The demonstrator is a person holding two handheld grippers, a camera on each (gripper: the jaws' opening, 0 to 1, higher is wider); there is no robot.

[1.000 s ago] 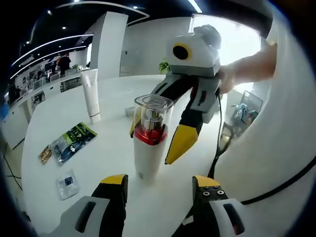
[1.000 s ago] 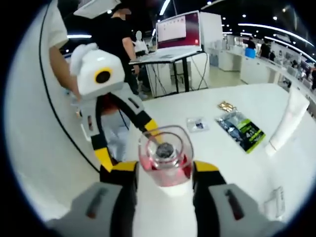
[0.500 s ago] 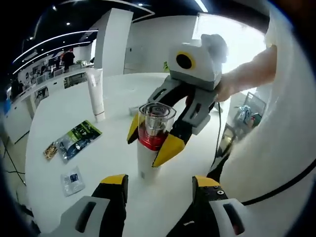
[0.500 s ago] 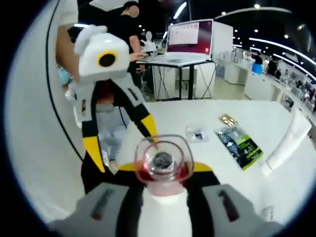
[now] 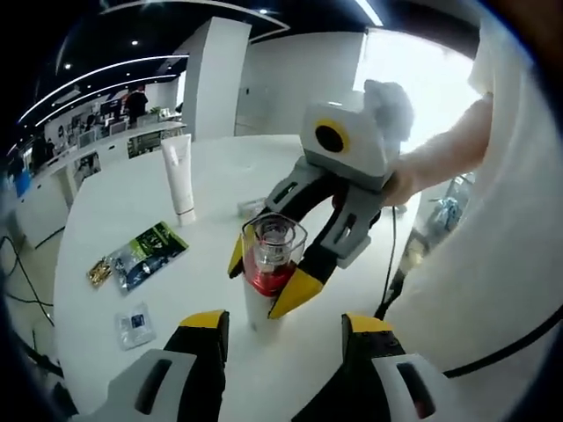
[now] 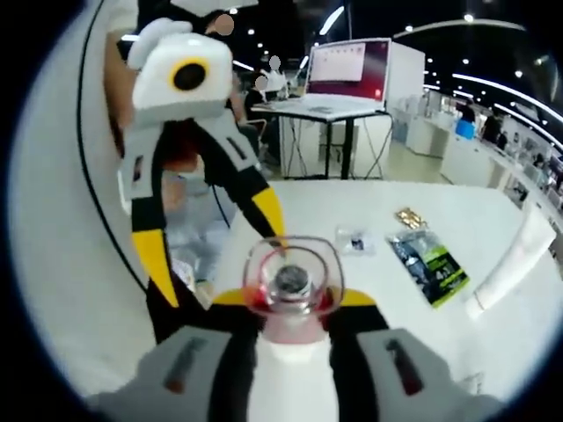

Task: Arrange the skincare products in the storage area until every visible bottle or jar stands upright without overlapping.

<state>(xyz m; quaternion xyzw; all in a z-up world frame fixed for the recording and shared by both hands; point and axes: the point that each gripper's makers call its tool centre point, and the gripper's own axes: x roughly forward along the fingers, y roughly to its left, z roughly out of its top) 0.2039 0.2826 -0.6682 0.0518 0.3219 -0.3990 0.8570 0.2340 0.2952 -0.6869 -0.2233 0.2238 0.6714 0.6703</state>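
Observation:
A white pump bottle (image 5: 264,308) with a red band and a clear cap (image 6: 291,274) stands upright, its base at or just above the white table (image 5: 211,185). My right gripper (image 6: 293,301) is shut on the bottle just below the red band; in the left gripper view the right gripper (image 5: 264,277) reaches in from the right. My left gripper (image 5: 283,325) is open a short way in front of the bottle, holding nothing. The right gripper view faces the left gripper (image 6: 211,242), whose jaws are spread. A white tube (image 5: 180,180) stands upright farther back.
A green-black sachet (image 5: 145,253), a small gold packet (image 5: 98,272) and a small clear sachet (image 5: 136,323) lie flat on the table, left of the bottle. A person in white stands close at the table's edge. A desk with a laptop (image 6: 356,66) is beyond.
My right gripper's jaws have drawn in onto the bottle. The left gripper has backed away and up, so the bottle looks smaller. The tube and sachets have not moved.

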